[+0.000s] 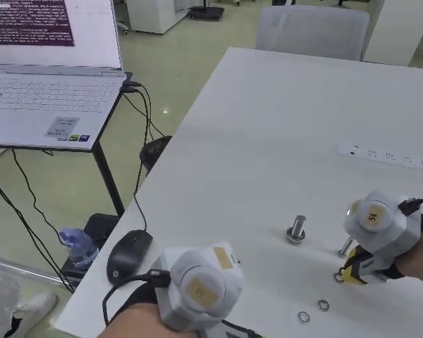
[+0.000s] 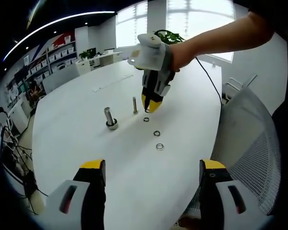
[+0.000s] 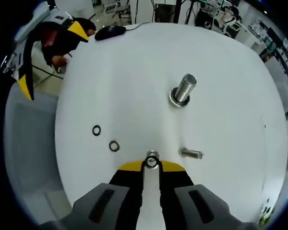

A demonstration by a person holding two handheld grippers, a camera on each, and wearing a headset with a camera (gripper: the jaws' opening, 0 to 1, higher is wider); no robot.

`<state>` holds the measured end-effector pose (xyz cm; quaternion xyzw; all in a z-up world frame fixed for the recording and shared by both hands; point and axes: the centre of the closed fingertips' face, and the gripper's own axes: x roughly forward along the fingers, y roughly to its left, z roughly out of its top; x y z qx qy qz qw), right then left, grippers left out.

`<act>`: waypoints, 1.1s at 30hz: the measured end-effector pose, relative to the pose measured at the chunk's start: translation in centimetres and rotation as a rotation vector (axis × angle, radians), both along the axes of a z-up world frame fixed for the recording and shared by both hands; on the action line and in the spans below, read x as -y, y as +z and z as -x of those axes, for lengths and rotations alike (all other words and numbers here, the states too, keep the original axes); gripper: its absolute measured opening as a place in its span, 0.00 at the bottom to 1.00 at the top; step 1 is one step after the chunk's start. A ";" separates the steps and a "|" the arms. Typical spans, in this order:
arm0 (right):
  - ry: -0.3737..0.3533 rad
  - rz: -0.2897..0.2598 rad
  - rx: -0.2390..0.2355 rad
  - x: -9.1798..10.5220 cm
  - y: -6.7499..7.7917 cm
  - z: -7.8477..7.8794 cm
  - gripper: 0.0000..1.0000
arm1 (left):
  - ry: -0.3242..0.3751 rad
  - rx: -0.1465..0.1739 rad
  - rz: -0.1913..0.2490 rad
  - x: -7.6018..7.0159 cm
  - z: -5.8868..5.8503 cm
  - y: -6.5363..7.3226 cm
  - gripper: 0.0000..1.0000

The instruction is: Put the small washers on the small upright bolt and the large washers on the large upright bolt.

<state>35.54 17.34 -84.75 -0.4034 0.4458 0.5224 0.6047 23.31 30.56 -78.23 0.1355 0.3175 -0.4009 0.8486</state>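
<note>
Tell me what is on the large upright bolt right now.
A metal ring circles the foot of the large upright bolt; the shank above is bare. Whether it is a washer or the bolt's own head cannot be told.

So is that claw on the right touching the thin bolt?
Apart. In the left gripper view, a strip of white table shows between the right claw and the thin bolt; the claw tips are at a washer instead.
</note>
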 end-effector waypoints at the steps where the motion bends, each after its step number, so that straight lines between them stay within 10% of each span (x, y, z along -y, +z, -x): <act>1: -0.011 0.004 -0.002 0.4 0.1 -0.2 0.12 | 0.002 -0.001 -0.001 0.0 0.0 0.0 0.80; 23: -0.067 -0.033 0.061 0.1 4.8 -3.4 0.12 | -0.001 -0.012 -0.012 0.0 0.4 -0.2 0.80; 33: -0.058 -0.038 0.060 -1.0 4.5 -4.0 0.12 | 0.000 -0.006 -0.012 -0.4 0.1 0.0 0.81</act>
